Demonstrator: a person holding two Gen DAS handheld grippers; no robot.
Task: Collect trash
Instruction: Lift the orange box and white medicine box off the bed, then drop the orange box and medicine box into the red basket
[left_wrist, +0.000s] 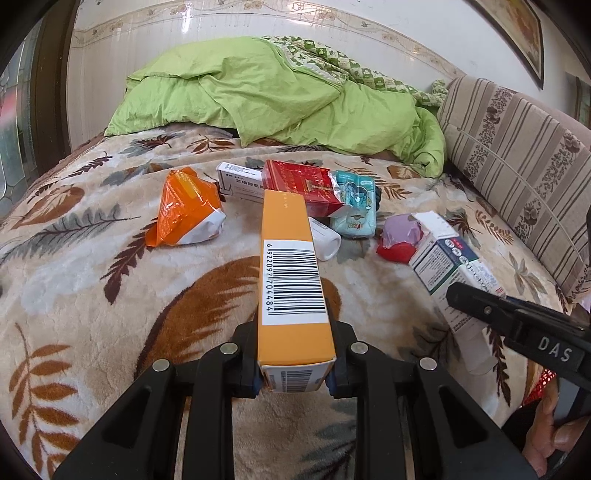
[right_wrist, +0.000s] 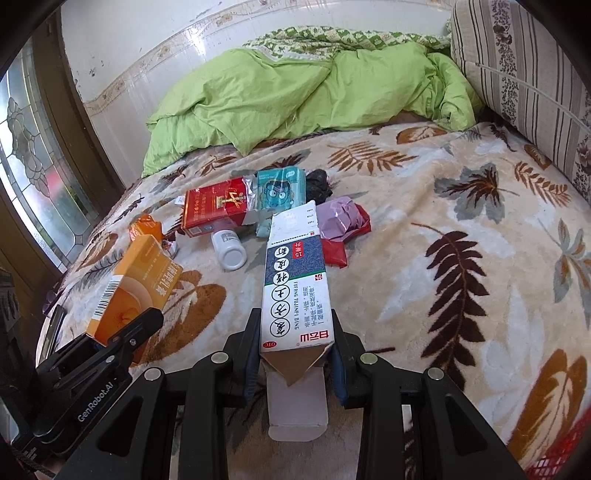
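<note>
- Left gripper (left_wrist: 295, 354) pinches the orange box (left_wrist: 290, 273), lifted just before the red carton (left_wrist: 301, 190).
- Right gripper (right_wrist: 295, 354) pinches the white-and-blue box (right_wrist: 295, 280), right of that carton.

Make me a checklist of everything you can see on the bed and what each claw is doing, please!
Surface: leaf-patterned blanket covering the bed.
Job's things: orange box in the left claw; white-and-blue box, end flap open, in the right claw.
Clutter: orange wrapper, red pack, teal packet, white bottle on its side, purple and red wrapper, white carton, dark crumpled bag.
Grippers: both shut on their boxes.
Cables: nothing seen.
Surroundings: green quilt, striped cushion, patterned glass door, framed picture.
</note>
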